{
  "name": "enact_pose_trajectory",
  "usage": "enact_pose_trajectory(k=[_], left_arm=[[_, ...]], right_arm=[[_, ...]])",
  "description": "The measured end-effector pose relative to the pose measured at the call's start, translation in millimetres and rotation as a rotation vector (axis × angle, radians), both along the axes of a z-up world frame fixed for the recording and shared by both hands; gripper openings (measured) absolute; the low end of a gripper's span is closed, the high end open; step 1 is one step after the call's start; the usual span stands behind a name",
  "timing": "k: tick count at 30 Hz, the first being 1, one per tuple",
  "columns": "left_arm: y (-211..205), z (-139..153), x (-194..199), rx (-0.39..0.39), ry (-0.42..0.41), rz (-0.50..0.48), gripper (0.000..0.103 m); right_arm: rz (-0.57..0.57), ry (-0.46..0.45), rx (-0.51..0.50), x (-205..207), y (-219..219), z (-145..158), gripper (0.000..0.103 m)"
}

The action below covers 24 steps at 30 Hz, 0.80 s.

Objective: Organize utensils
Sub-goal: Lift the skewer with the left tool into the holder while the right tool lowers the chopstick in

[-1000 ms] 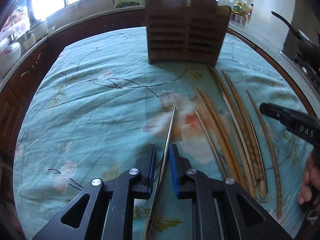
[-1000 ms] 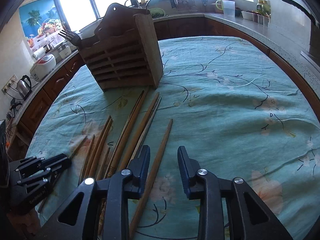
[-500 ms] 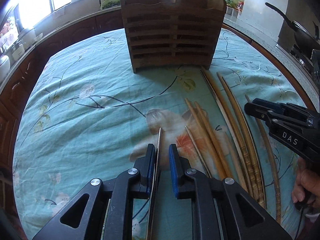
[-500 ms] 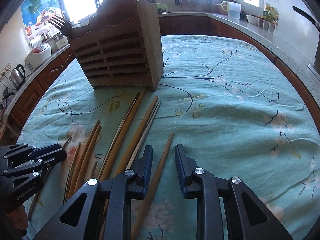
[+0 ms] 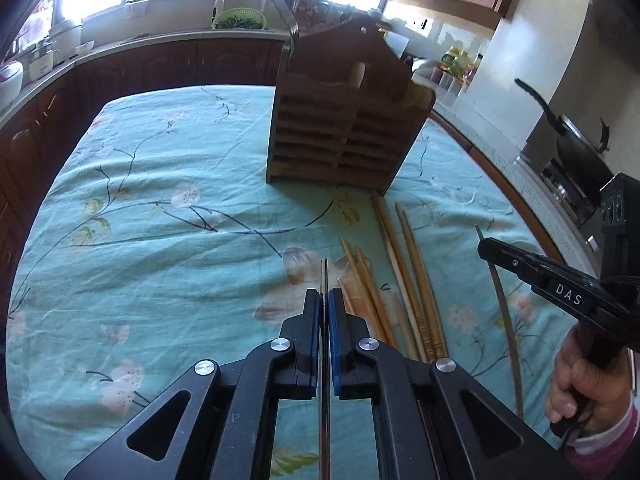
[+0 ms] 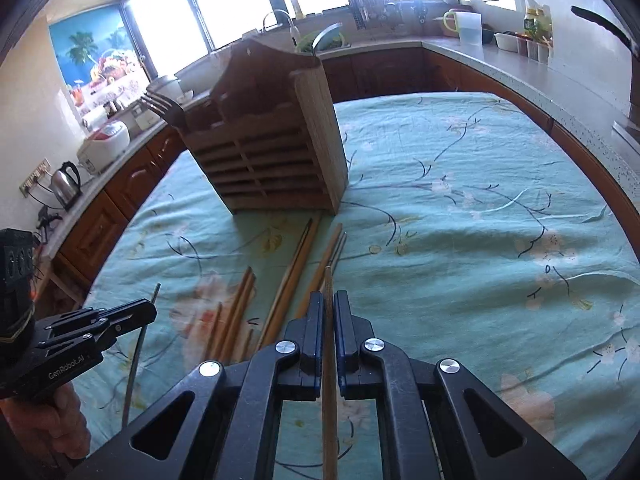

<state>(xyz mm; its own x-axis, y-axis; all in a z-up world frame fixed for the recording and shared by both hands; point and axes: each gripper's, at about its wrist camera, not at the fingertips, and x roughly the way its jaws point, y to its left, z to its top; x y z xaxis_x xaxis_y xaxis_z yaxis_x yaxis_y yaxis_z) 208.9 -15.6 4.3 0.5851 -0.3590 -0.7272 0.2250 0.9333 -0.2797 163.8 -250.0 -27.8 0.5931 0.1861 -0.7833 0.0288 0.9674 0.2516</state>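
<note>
The left claw (image 5: 324, 300) is clamped on a thin metal chopstick (image 5: 324, 276), and the right claw (image 6: 328, 304) grips a wooden chopstick (image 6: 328, 284). Both sticks point toward the wooden holder (image 5: 344, 128) standing at the desk's (image 5: 160, 240) far edge, with the loose chopsticks (image 5: 404, 272) lying on the cloth just before it.

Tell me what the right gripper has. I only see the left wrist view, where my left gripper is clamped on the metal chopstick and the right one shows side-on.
Observer: The right gripper is shut on a wooden chopstick that runs straight between its pads.
Operator: Is anything in the holder already? I only see its slatted front.
Observer: Yes. In the right wrist view, a fork sticks out tines-up at the left end of the wooden holder.
</note>
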Motion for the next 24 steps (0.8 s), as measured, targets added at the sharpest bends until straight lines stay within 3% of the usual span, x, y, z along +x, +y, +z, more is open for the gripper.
enact_pose_trajectory(k=[13,24], left_arm=[[39.3,82.8,-65.3,-0.124,-0.200,0.014,0.003],[48.6,98.0,-80.7,-0.137,-0.263,0.029,0.003]], right_arm=[[0.000,-0.233,0.047,-28.8,-4.5,93.4,0.005],[-0.010,-0.298,0.048,-32.0,-5.0,114.1,0.005]])
